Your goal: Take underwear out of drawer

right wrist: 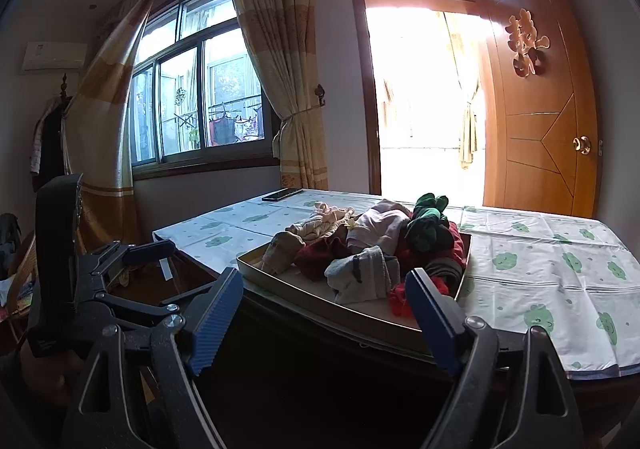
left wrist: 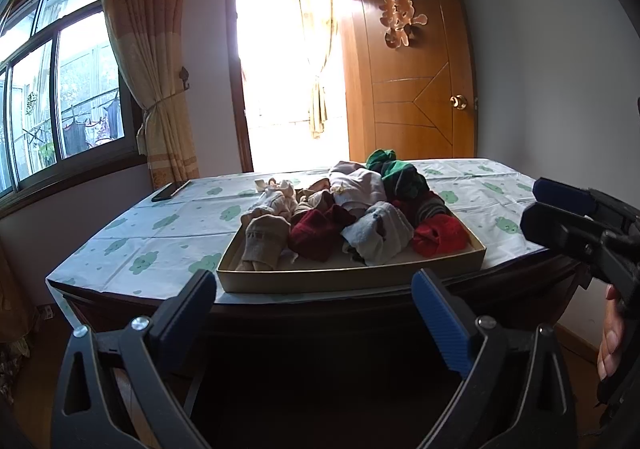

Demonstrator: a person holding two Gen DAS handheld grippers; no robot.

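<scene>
Cloud-print table [left wrist: 160, 233] holds drawer [left wrist: 348, 281] of underwear [left wrist: 352, 209]; left hand-held gripper [left wrist: 316, 313], right hand-held gripper [right wrist: 324, 313] spread, empty.

We see a table [left wrist: 160, 245] under a cloud-print cloth [right wrist: 540, 261], a dark phone [left wrist: 171, 191] near its far corner, tied curtains [left wrist: 160, 89] — and an open wooden door [right wrist: 540, 109] beside a window [right wrist: 200, 101].

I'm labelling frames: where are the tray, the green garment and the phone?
tray [left wrist: 348, 280]: left wrist view, front wall.
green garment [right wrist: 429, 213]: right wrist view, top fold.
phone [left wrist: 171, 191]: left wrist view, screen middle.
</scene>
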